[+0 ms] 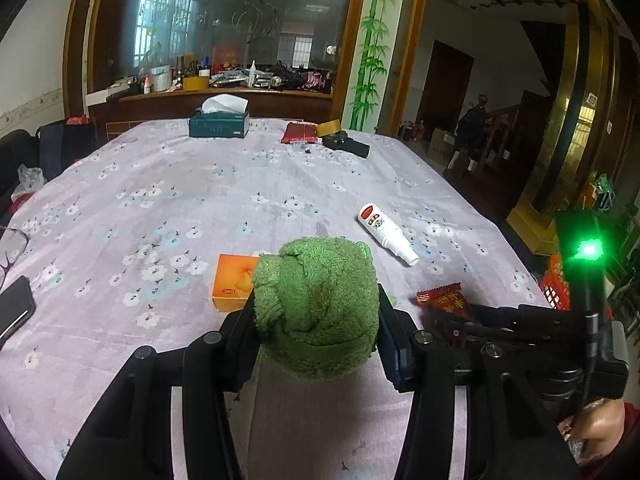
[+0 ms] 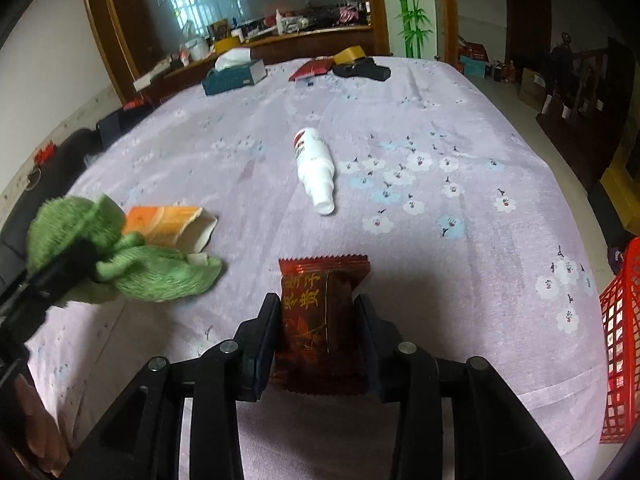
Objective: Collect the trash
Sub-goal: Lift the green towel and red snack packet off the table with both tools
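Note:
My left gripper [image 1: 316, 308] is shut on a bunched green cloth [image 1: 320, 300], held just above the floral tablecloth [image 1: 180, 208]. A dark red snack wrapper [image 2: 320, 320] sits between the pads of my right gripper [image 2: 318, 304], which is shut on it near the table's front edge. The left wrist view shows that wrapper [image 1: 442, 300] just right of the cloth. An orange small box [image 1: 232, 280] lies behind the cloth; in the right wrist view the same box [image 2: 168, 224] has an open end. A white bottle [image 2: 314, 164] lies on its side mid-table.
A red plastic basket [image 2: 620, 360] stands off the table's right edge. At the far end are a tissue box [image 1: 219, 124], a red packet [image 1: 300, 133] and a tape roll [image 1: 330, 128]. A phone [image 1: 14, 308] and glasses [image 1: 10, 248] lie at the left edge.

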Motion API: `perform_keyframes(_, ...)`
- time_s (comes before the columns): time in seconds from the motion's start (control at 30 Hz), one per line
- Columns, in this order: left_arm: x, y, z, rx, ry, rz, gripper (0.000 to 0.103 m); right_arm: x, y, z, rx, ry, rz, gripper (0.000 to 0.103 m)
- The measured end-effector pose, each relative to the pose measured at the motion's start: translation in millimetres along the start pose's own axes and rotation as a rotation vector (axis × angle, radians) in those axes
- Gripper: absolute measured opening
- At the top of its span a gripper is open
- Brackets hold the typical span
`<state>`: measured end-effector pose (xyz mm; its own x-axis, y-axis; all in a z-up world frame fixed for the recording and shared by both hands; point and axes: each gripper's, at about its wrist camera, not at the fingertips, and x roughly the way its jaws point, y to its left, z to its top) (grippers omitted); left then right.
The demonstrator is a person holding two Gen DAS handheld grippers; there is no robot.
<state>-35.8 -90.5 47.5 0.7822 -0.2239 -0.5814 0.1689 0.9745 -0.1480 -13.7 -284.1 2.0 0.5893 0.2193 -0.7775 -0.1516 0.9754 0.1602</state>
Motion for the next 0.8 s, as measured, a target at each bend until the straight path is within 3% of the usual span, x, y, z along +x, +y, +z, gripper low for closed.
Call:
perform_keyframes(0.17,-5.8,-0.4,-2.7,0.003,-0.006,-0.005,0.049,0.0,12.5,-2.7,-0.061,0.006,-0.056,0.035)
perform_keyframes(0.33,-8.0,-0.8,-5.6,0.002,-0.008,-0.006,0.049,-15.8,20.6,-6.5,-0.090,-0.072,-0.094,0.034)
perform_keyframes(0.8,-21.7,-11.8,-5.8,0.033,-0.055,0.026,0.049,-59.9,16.7,-7.7,-0.038,-0.154,-0.065,0.034)
